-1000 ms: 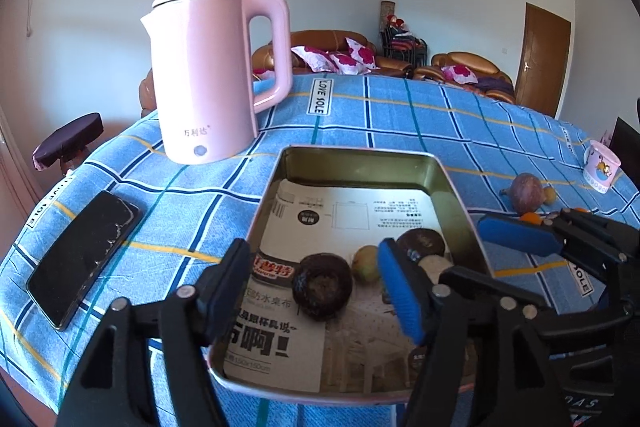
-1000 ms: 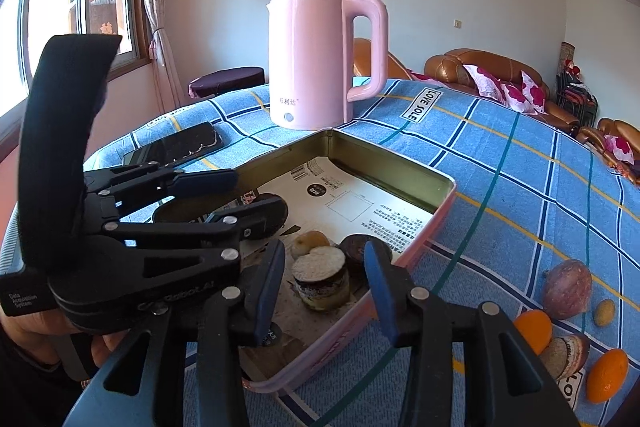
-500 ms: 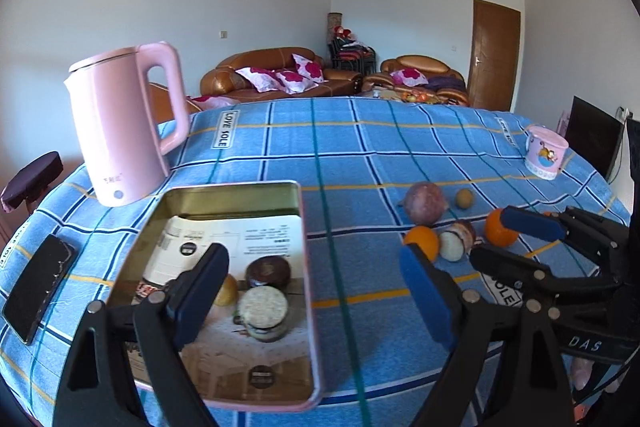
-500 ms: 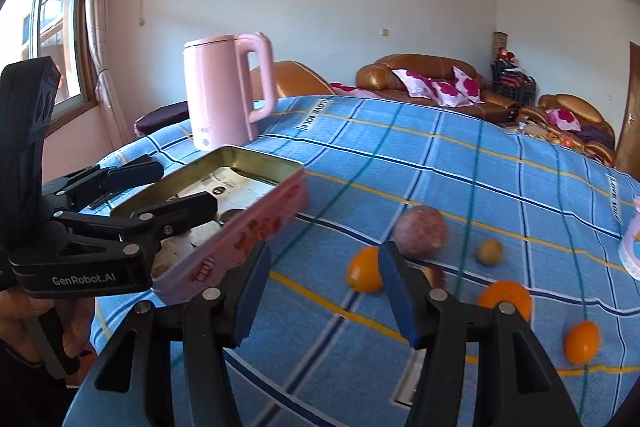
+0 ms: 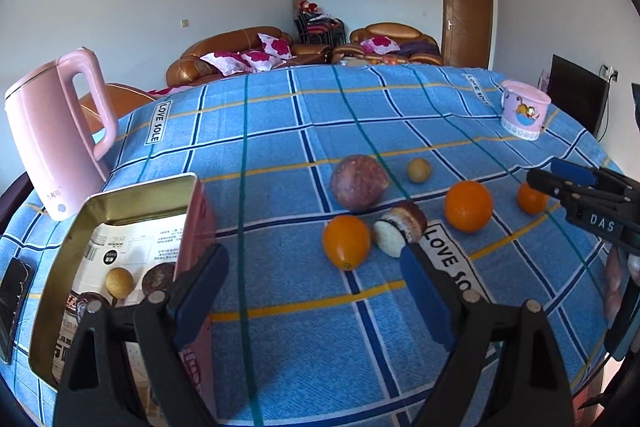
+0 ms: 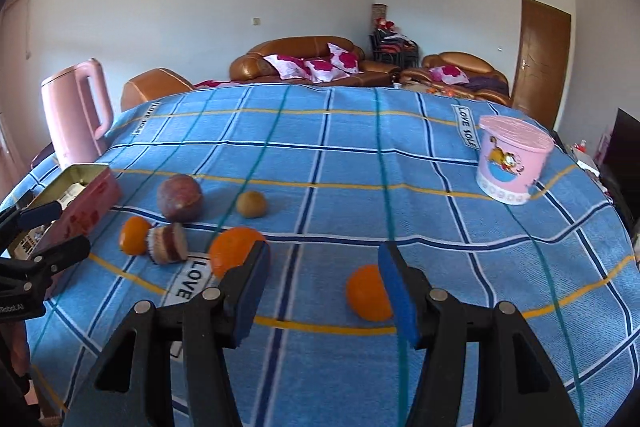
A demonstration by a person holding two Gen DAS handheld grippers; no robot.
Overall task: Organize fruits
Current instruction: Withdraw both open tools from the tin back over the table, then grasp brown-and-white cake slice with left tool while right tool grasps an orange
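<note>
Both tongs, left (image 5: 316,291) and right (image 6: 322,287), gaping, empty, just widened. Loose oranges (image 5: 468,206), passion fruit (image 5: 359,187), cut half (image 5: 400,233) on blue checked worktop (image 5: 280,131); tin (image 5: 120,195) left, holding three pieces.

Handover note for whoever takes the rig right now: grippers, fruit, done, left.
Left gripper: open, empty, jaws just widened, near the tin's right wall.
Right gripper: open, empty, jaws just widened, over the cloth; nearest orange sits beside its right finger, not between the jaws.
Done: tin holds a small tan fruit and at least two dark ones.
Left on the tablecloth: three oranges, including and, purple passion fruit, cut dark fruit, small tan fruit.
Suggested next: right gripper takes the nearest orange.
</note>
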